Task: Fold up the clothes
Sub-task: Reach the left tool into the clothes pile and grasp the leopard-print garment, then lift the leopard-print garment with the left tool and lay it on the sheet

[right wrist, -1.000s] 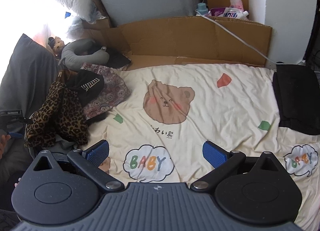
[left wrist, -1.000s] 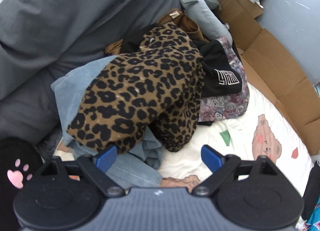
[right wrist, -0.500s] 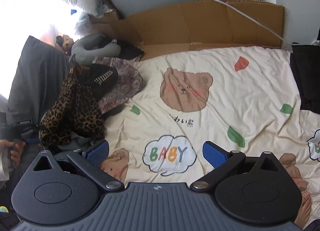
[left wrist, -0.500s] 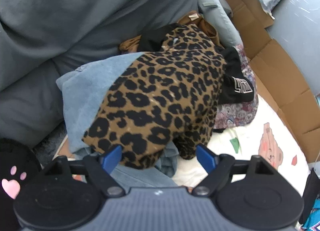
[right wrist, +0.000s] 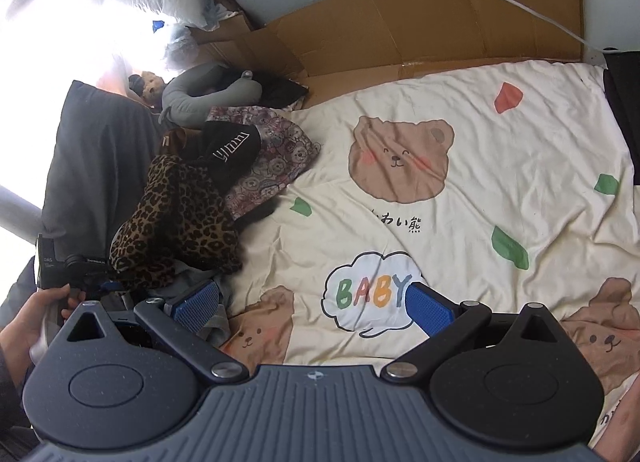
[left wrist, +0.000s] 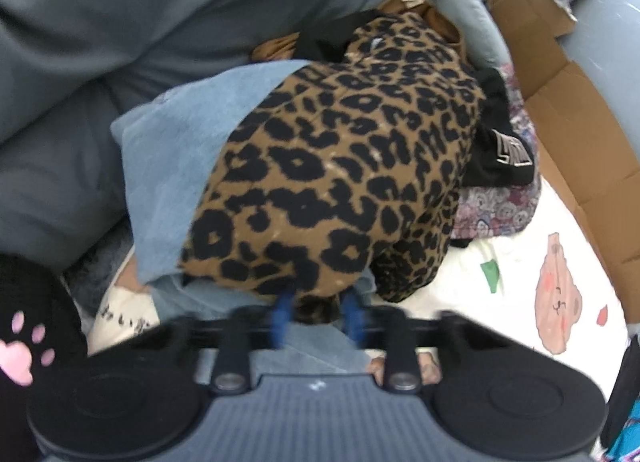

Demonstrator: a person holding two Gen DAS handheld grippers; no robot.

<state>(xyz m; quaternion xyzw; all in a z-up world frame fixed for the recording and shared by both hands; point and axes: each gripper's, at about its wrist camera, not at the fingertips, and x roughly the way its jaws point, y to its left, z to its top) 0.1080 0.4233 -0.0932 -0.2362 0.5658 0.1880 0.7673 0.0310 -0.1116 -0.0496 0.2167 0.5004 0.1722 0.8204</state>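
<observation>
Left hand-held gripper point(left wrist: 316, 312) pinching leopard-print garment point(left wrist: 340, 166) (blurred), right hand-held gripper point(right wrist: 314, 302) agape over bedsheet point(right wrist: 500, 190)

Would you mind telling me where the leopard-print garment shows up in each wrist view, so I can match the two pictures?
Left wrist view: the leopard-print garment fills the centre, its near edge between the left gripper fingers.
Right wrist view: it lies at the left, on the clothes pile beside the bear-print blanket.
Shared landmark: the black garment with white lettering, touching the leopard print's far side.
</observation>
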